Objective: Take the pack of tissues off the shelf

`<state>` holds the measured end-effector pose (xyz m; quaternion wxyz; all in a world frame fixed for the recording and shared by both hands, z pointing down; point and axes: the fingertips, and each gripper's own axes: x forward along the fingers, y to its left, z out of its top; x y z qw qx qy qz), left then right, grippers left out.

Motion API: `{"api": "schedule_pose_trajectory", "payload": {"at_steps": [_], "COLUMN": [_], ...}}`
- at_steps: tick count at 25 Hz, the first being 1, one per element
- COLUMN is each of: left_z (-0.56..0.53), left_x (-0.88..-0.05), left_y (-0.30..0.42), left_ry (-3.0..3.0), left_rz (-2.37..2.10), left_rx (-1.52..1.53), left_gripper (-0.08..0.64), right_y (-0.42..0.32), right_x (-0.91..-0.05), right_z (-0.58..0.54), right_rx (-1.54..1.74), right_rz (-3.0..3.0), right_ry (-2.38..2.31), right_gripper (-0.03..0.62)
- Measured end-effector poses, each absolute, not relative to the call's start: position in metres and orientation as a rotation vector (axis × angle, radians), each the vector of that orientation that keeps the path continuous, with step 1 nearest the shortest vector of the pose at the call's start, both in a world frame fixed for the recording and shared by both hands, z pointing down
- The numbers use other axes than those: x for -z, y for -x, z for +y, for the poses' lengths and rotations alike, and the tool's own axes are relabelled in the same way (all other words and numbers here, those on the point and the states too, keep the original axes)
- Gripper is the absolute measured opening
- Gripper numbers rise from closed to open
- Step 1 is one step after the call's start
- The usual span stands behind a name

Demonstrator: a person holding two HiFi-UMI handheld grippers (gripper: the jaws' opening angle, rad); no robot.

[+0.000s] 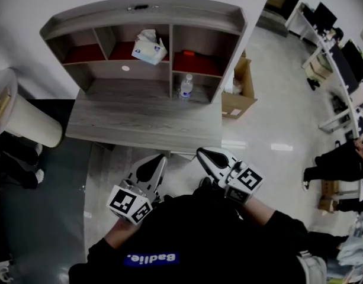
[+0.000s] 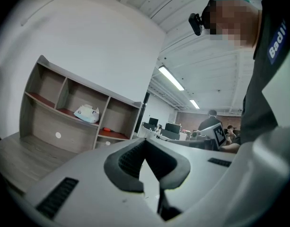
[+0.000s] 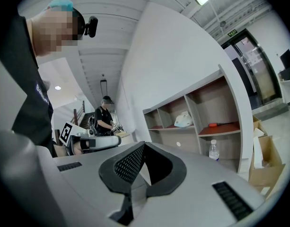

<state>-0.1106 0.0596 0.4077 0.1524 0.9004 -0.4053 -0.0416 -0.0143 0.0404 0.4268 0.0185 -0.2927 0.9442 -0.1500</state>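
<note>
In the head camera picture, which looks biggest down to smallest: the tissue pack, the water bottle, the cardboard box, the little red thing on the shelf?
1. cardboard box
2. pack of tissues
3. water bottle
4. little red thing
The box, down on the floor, looks largest regardless.

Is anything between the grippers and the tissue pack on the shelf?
Nothing visible. The tissue pack sits alone in the middle upper compartment; the desk top before it is bare, and the bottle stands lower right.
</note>
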Motion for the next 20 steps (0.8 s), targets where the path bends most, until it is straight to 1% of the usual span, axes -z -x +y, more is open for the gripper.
{"api": "schedule_pose_trajectory", "payload": {"at_steps": [8,20], "left_z": [0.032,-0.038], "left_x": [-0.406,-0.399], "left_y": [0.119,0.084], "left_ry": [-2.562,-2.517], "left_rz": [-1.24,-1.354], "left_rx": [0.131,0.12], "left_gripper": [0.002,0.002], "right_y": [0.03,0.012], "right_x": [-0.434,-0.425], "right_z": [0.009,-0.068], "right_rx": [0.497,0.512], "right_rz": [2.957,2.991], "right_ry": [0.811,0.628], "right_gripper": [0.026,0.026]}}
